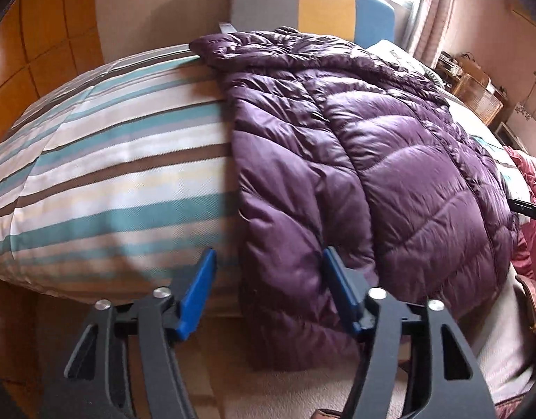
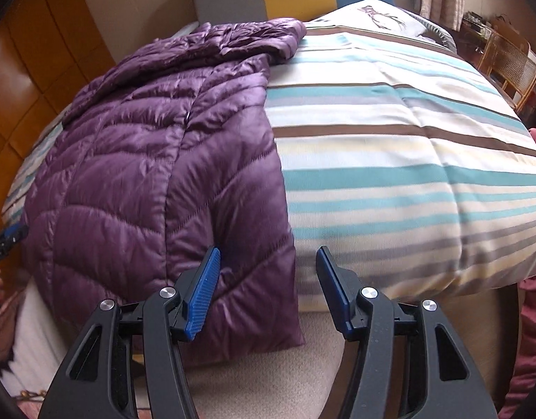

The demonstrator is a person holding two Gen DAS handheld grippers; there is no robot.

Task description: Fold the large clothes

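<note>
So there's a purple puffer jacket (image 1: 355, 160) lying lengthwise on the bed, on top of a striped duvet (image 1: 110, 160), with its hem hanging over the foot edge toward whoever's holding the tools. The hood end is sitting up near the headboard (image 1: 310, 3). It's already looking narrowed, with the sides lying in over the body, though I can't tell exactly how the sleeves are tucked.

The left tool (image 1: 268, 279) is hovering over the jacket's bottom left corner, fingers apart. One blue pad is out over the duvet and the other is over the purple fabric, not pinching anything. The right tool (image 2: 268, 276) is doing the mirror image at the bottom right corner (image 2: 261, 314): fingers apart, the jacket's side edge sitting in the gap, nothing clamped.

Handling guess: this thing is going to be light, squishy and slick. That shiny shell looks like it'll be sliding out of a shallow pinch, and the down is going to spring back after every fold. I'd be grabbing a good bite of the hem at both corners, getting past the puffy edge rather than just nipping the seam.

No baskets or bins showing anywhere near the jacket, so nothing to say on containers.
</note>
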